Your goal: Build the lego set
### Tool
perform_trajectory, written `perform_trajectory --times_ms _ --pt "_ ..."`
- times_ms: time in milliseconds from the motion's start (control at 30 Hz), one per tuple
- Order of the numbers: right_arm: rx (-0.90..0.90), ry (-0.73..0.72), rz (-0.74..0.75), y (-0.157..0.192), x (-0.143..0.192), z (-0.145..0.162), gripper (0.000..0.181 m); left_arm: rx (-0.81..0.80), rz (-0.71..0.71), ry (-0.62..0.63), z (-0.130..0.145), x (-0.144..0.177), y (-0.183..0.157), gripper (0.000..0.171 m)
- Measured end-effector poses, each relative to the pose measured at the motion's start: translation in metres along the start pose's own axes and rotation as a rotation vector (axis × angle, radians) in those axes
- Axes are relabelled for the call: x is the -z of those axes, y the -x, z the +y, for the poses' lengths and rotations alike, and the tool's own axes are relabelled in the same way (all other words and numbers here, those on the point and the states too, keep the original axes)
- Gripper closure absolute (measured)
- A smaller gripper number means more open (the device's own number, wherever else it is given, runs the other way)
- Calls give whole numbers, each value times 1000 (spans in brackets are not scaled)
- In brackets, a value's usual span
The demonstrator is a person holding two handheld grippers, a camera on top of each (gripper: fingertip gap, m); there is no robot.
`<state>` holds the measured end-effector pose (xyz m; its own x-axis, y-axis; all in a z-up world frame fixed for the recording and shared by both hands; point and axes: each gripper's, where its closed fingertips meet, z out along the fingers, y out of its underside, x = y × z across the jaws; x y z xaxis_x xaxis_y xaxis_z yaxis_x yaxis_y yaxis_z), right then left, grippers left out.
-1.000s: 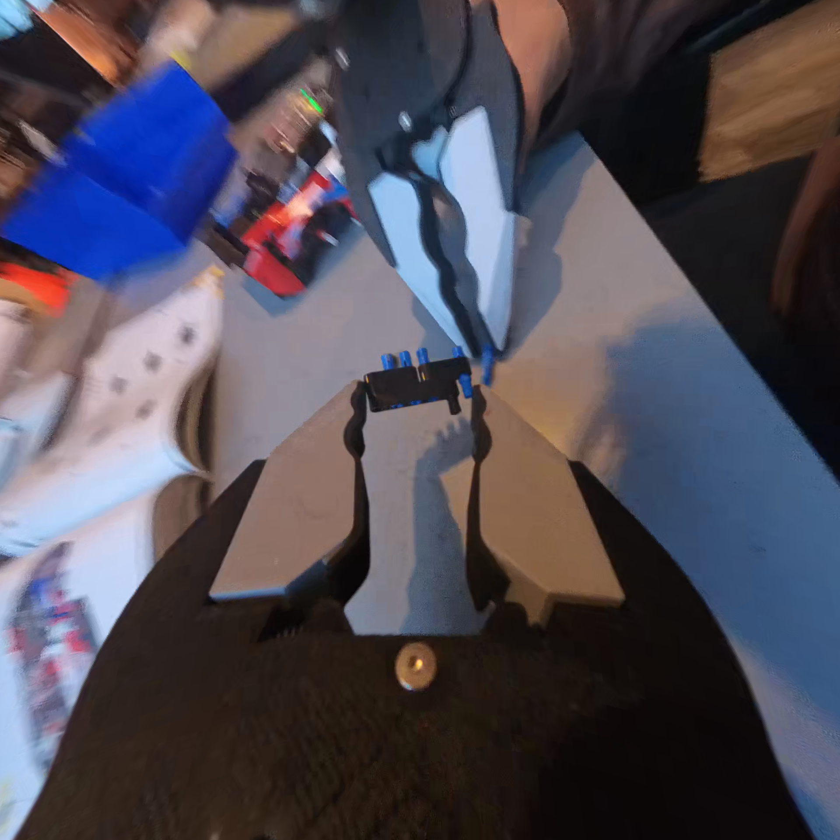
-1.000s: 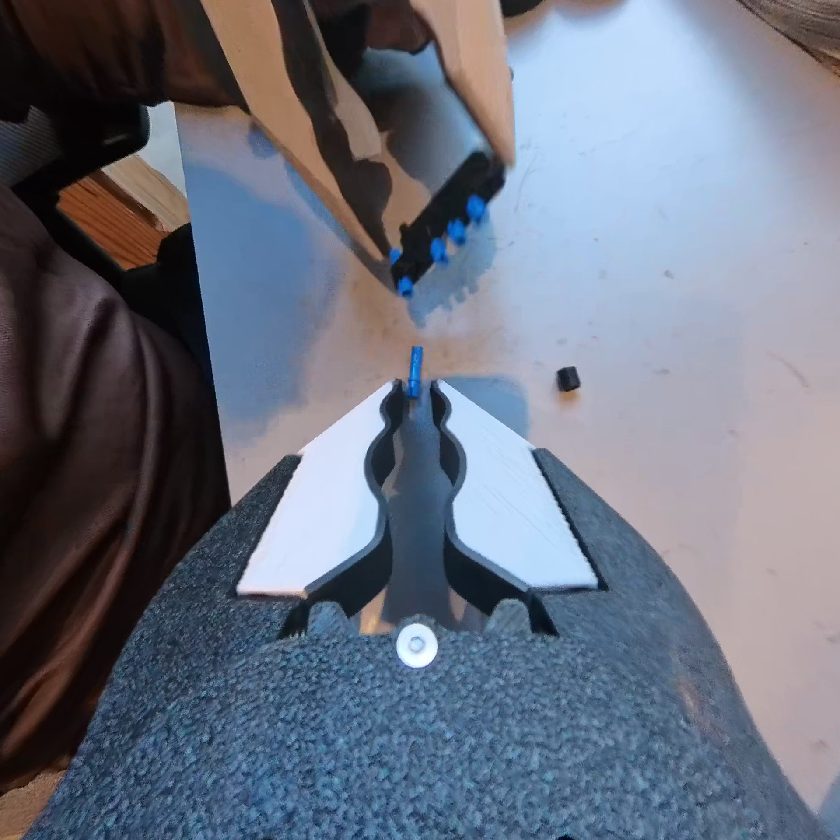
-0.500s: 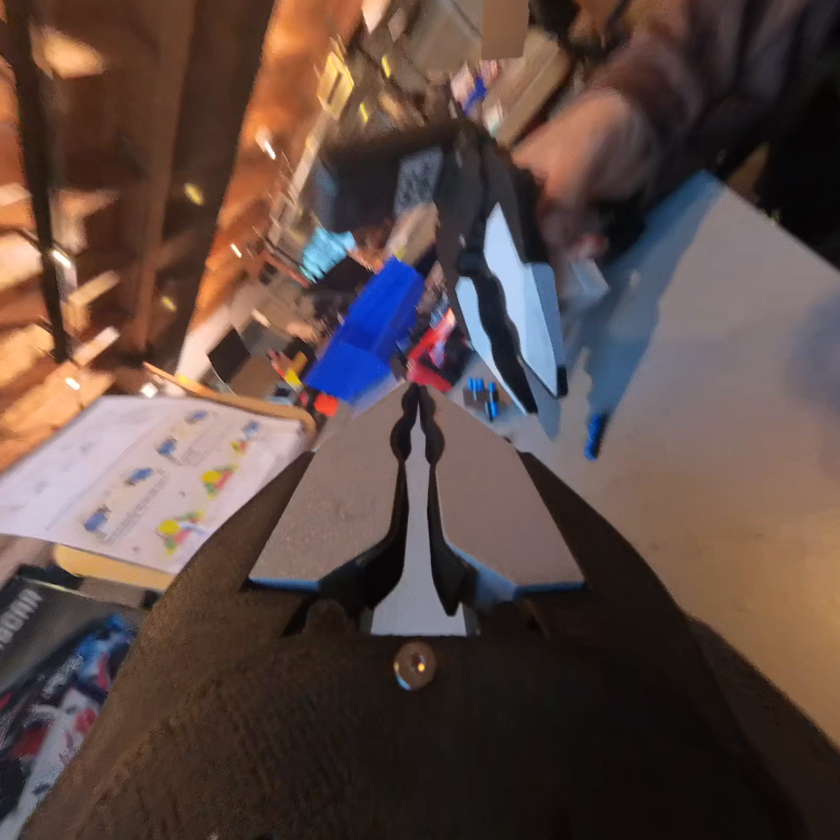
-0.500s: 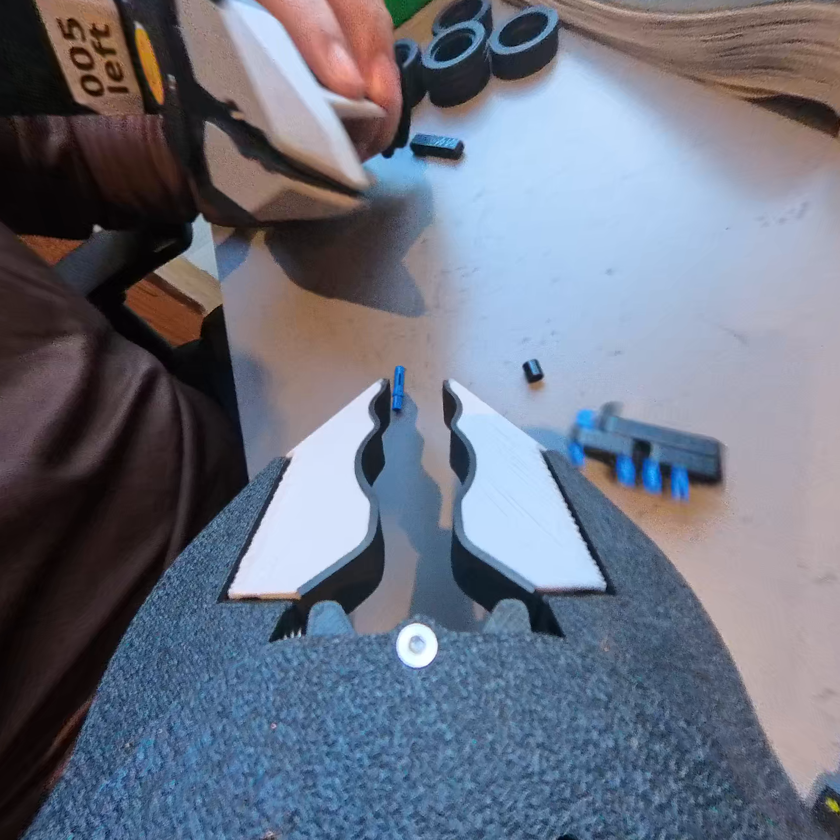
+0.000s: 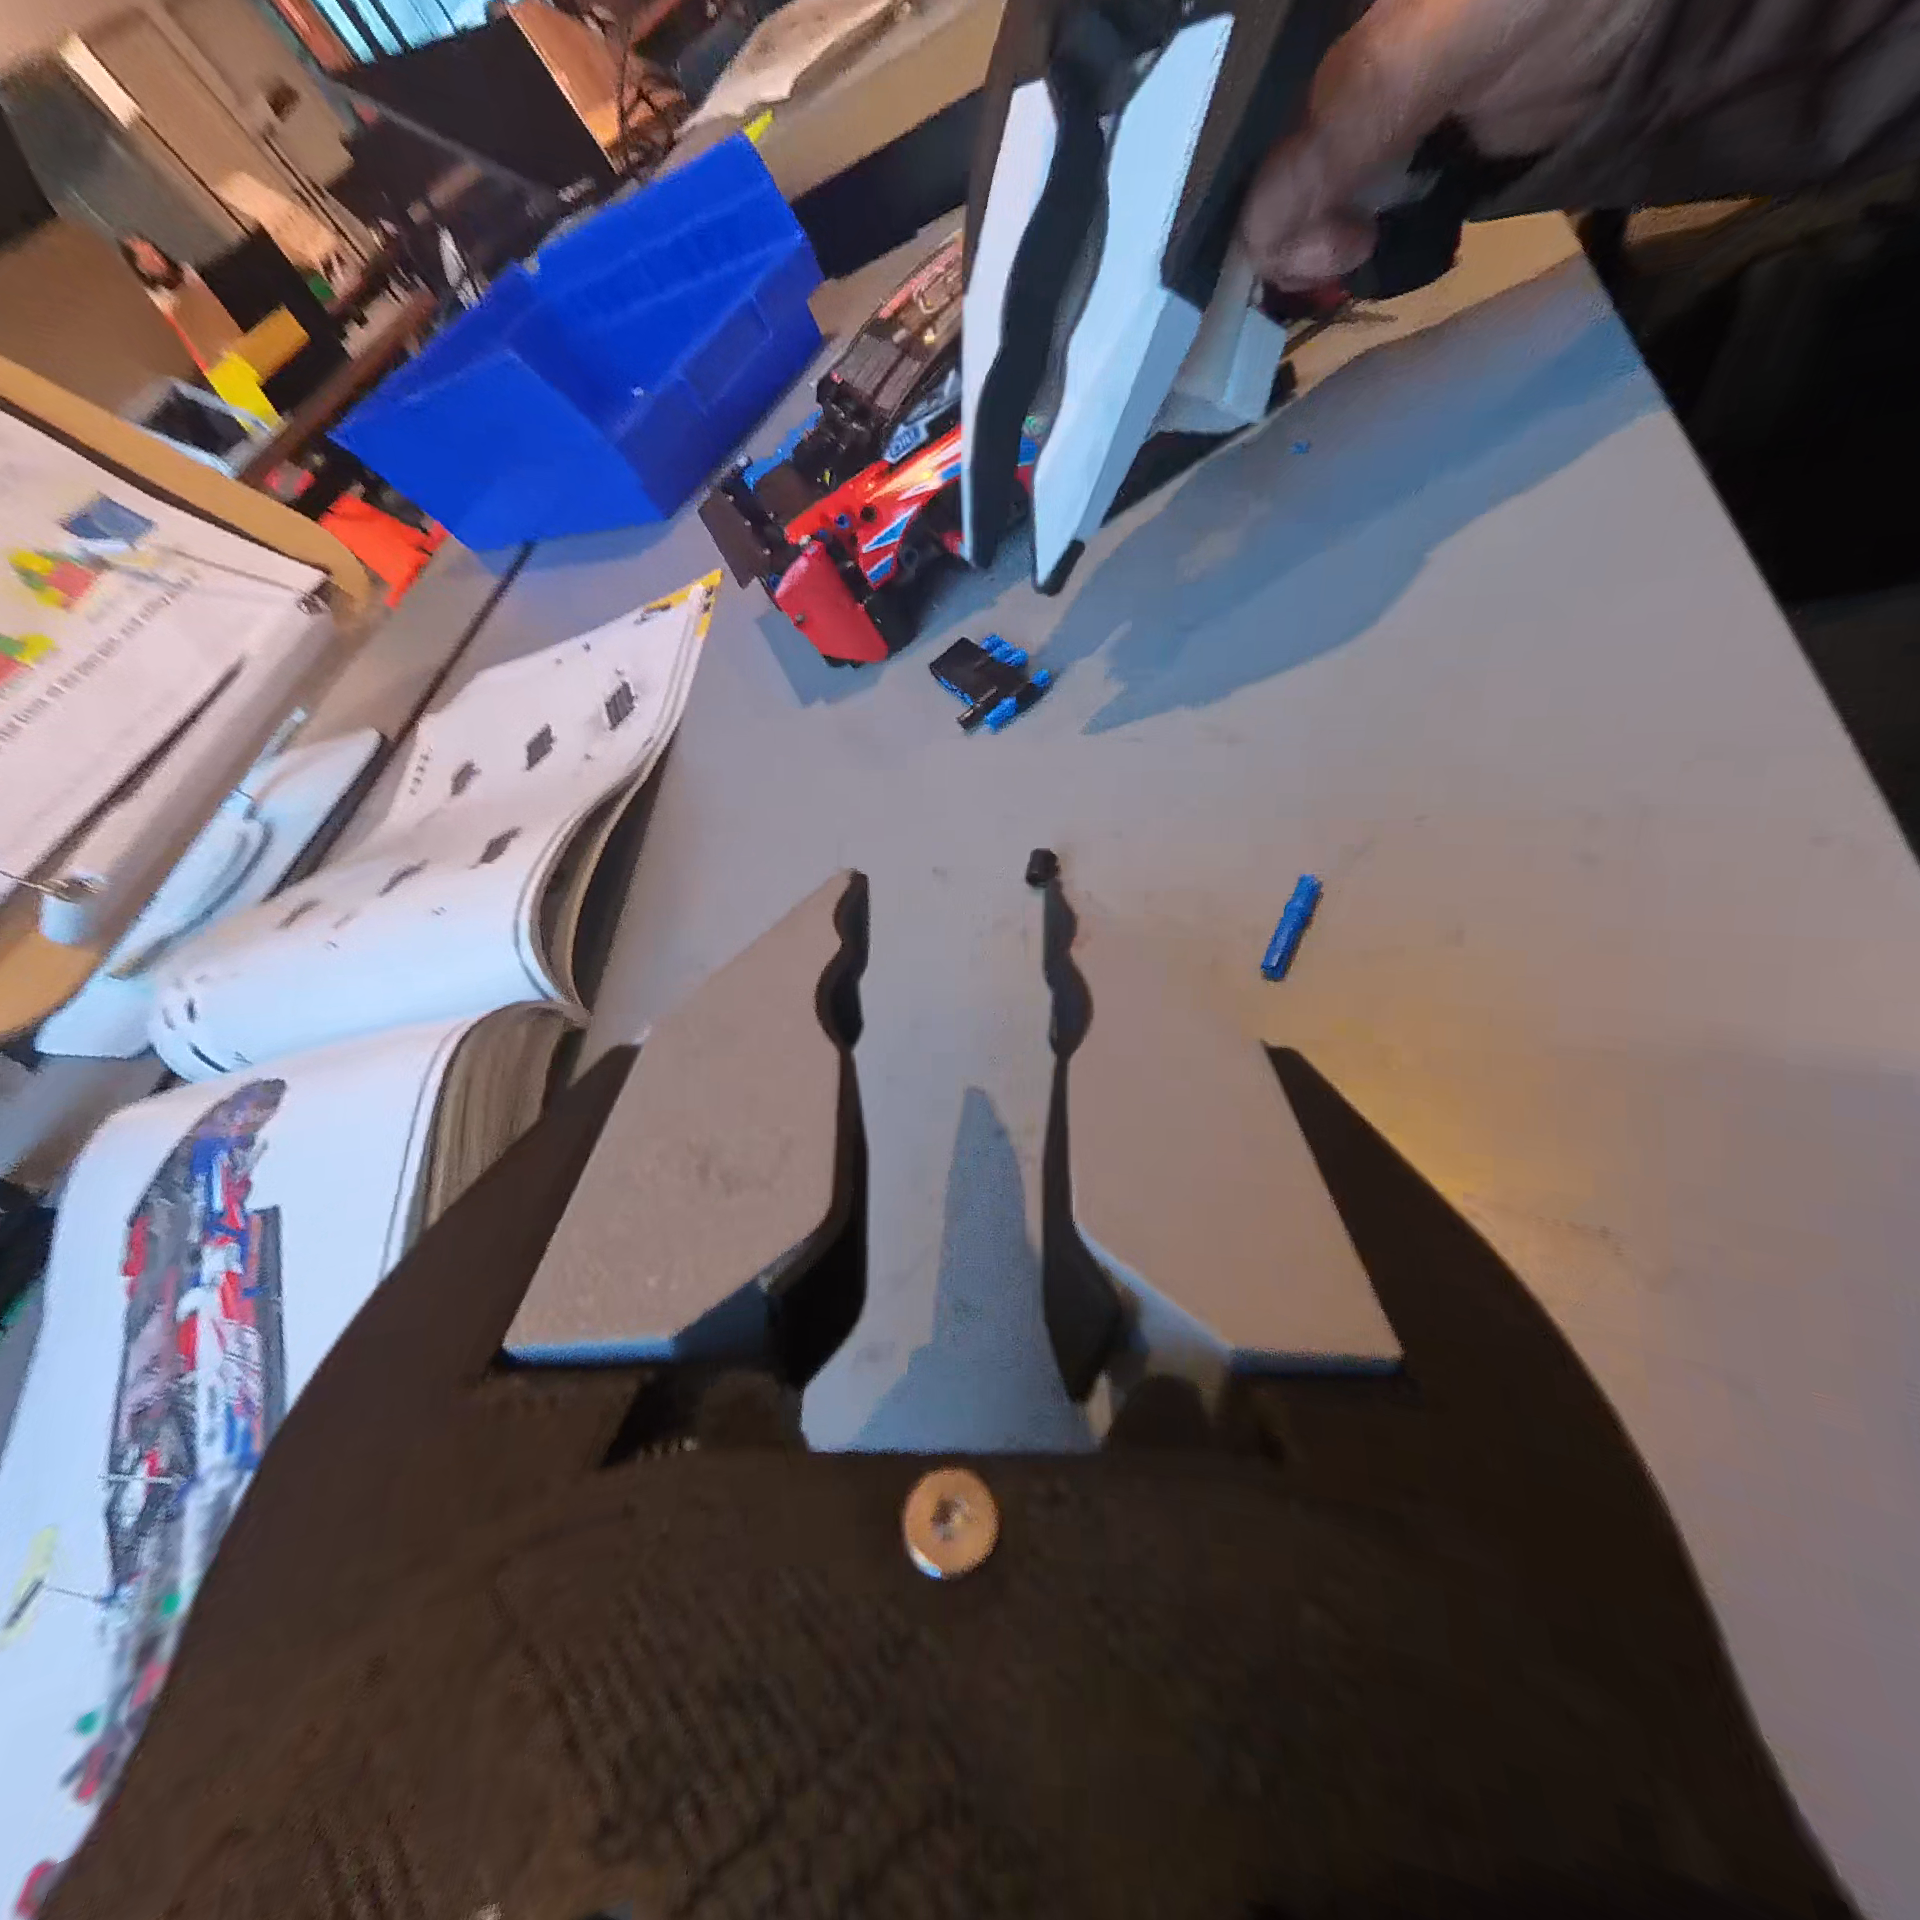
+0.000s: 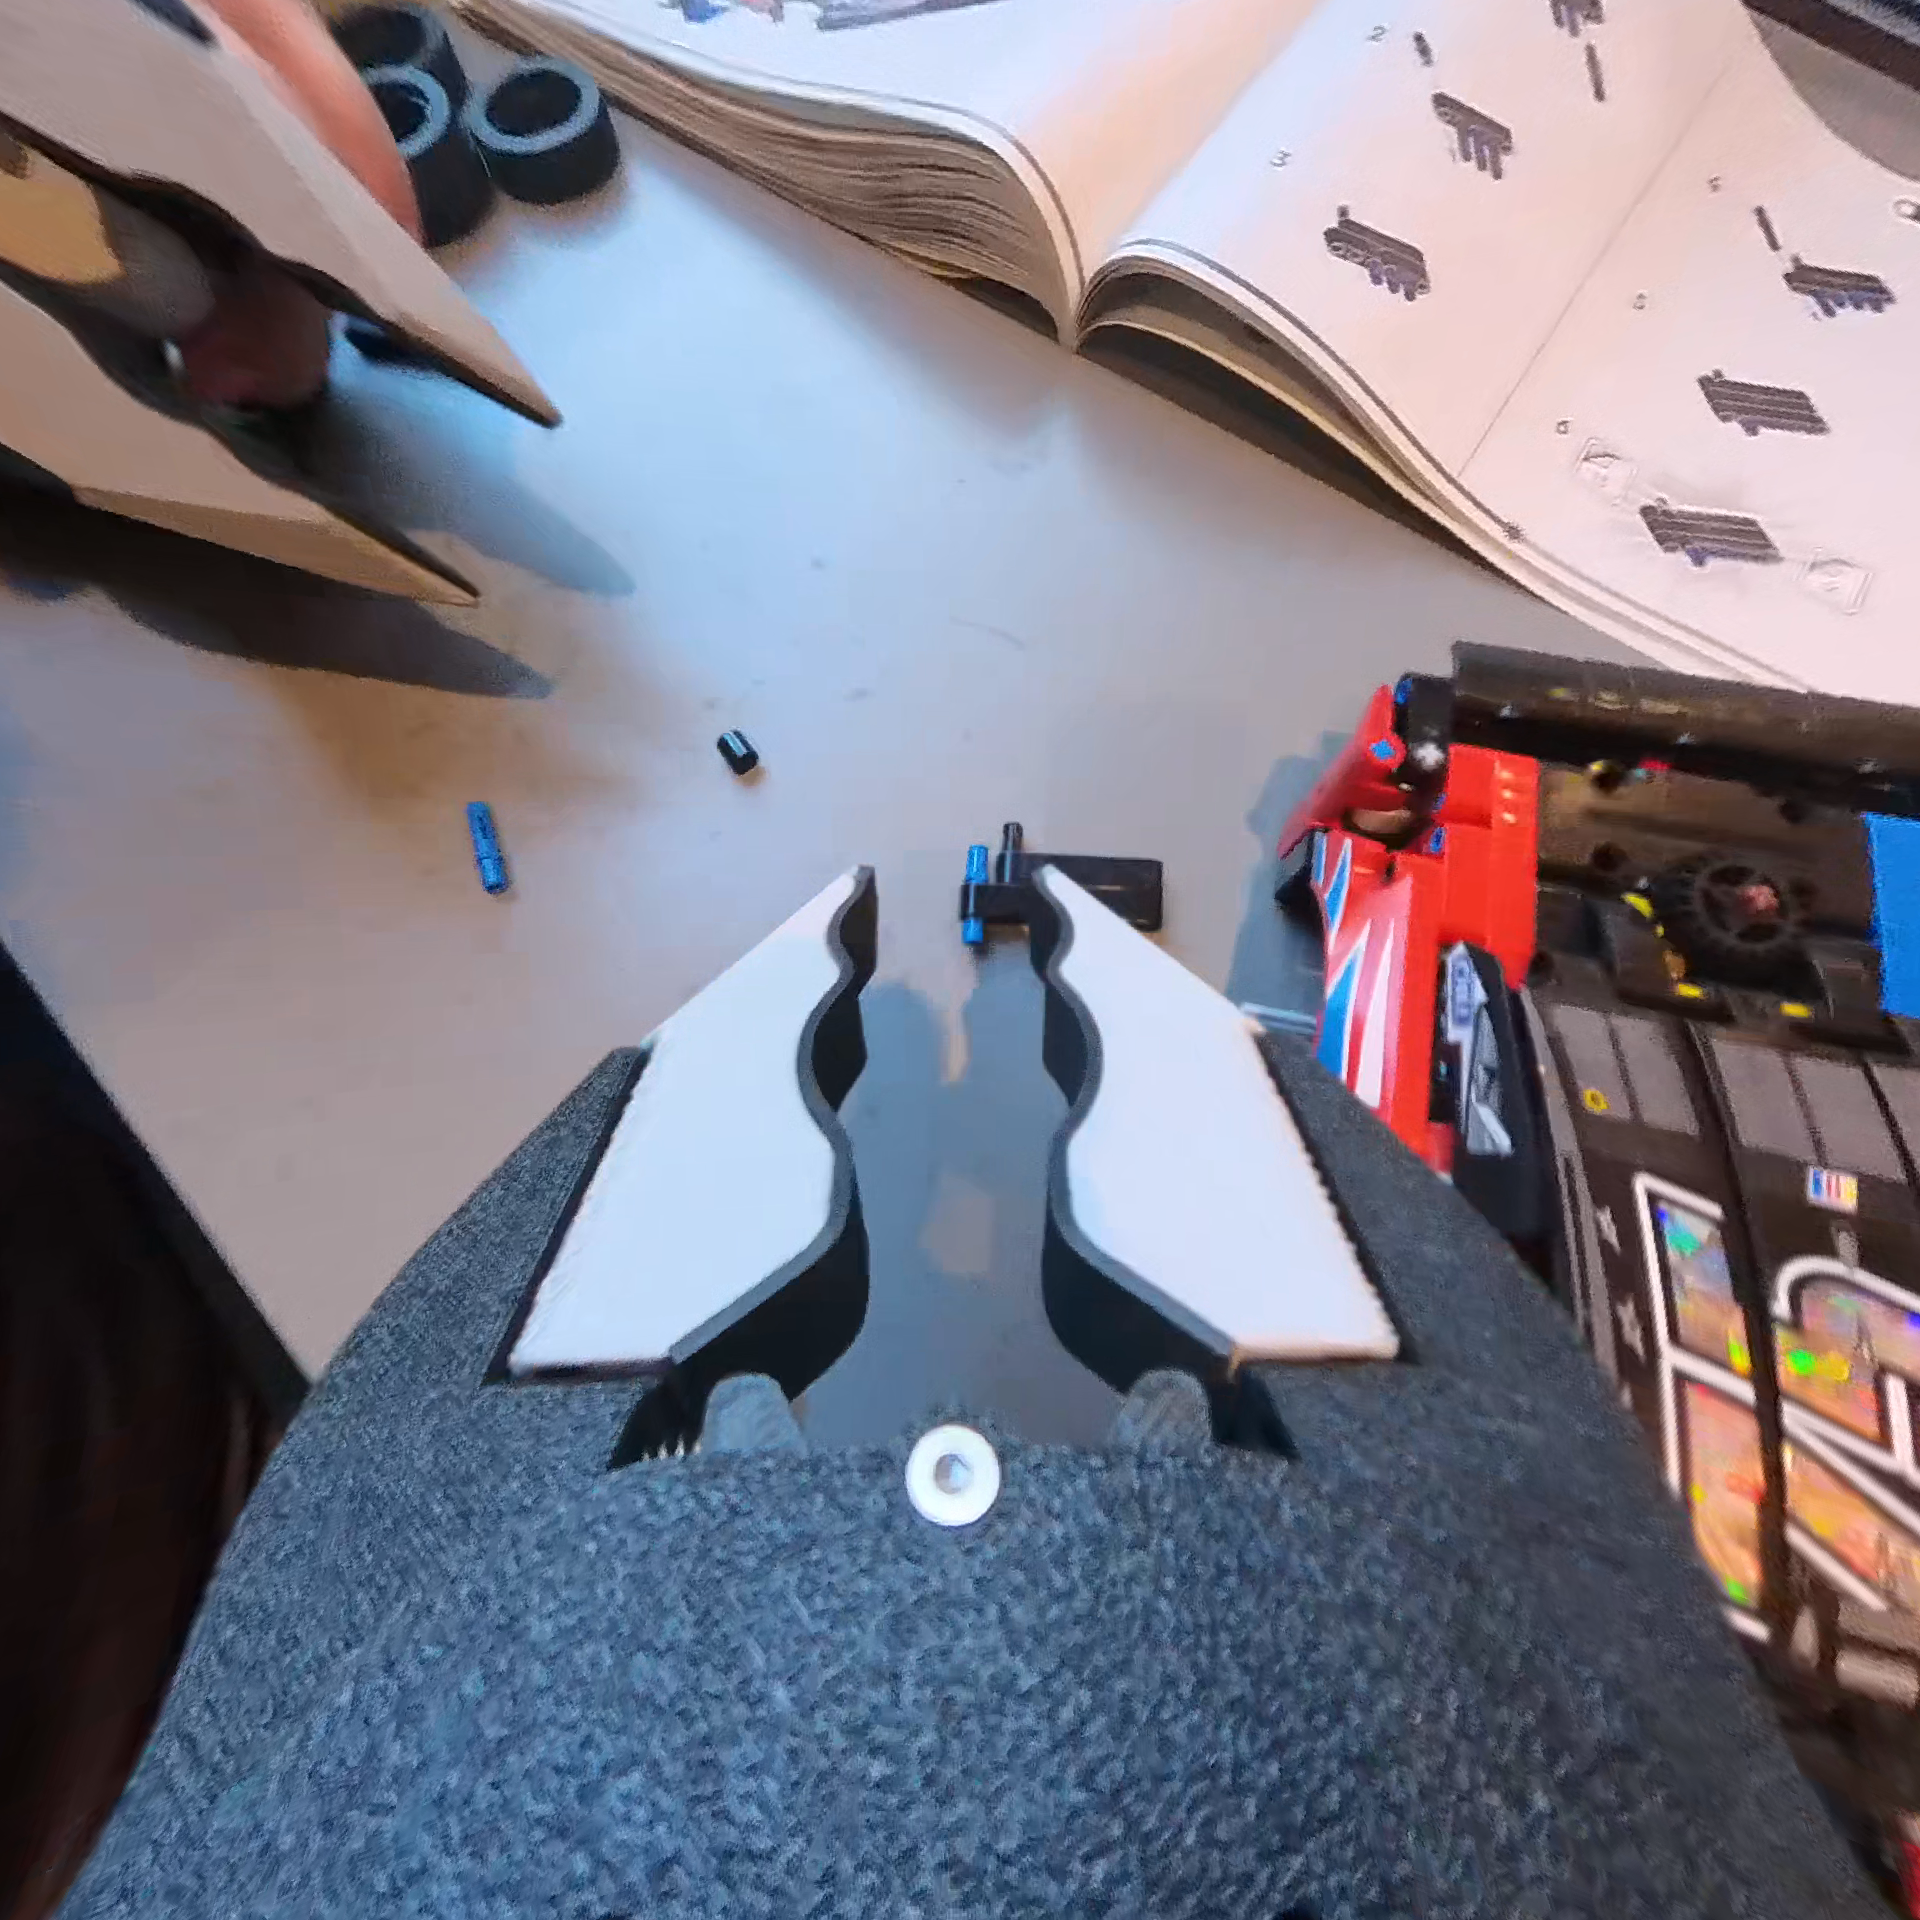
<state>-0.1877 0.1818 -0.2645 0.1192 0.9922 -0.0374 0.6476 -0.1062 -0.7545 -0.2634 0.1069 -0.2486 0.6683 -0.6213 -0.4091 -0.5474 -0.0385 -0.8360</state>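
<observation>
left tool (image 5: 951, 894): open, empty; black beam released since a second ago.
right tool (image 6: 956, 894): open; blue pin (image 6: 486, 847) dropped, lying at 10 o'clock.
black beam (image 6: 1091, 888): on tabletop (image 6: 831, 582), touching right tool's tip.
implication: pin insertion abandoned; regrasp needed.

blue bin (image 5: 613, 353) near the table's (image 5: 1455, 831) far edge.
</observation>
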Motion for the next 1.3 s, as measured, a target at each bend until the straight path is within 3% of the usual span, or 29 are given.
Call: perform_trajectory --times_ms 267,400,667,933,1100,1300 --pt "125 158 69 3 -32 18 147 98 53 15 1 3 -4 138" --pt "125 161 17 14 -25 22 161 83 46 20 3 5 -4 141" --pt "123 13 -18 23 -10 23 157 146 64 26 5 5 0 137" --pt "6 -308 -60 11 17 -7 156 320 233 84 14 -2 -4 130" --pt "-7 -489 -28 1 38 -26 159 345 417 131 17 -7 -22 145" --pt "94 -455 33 2 26 -30 162 339 433 -23 -2 -2 -12 166"
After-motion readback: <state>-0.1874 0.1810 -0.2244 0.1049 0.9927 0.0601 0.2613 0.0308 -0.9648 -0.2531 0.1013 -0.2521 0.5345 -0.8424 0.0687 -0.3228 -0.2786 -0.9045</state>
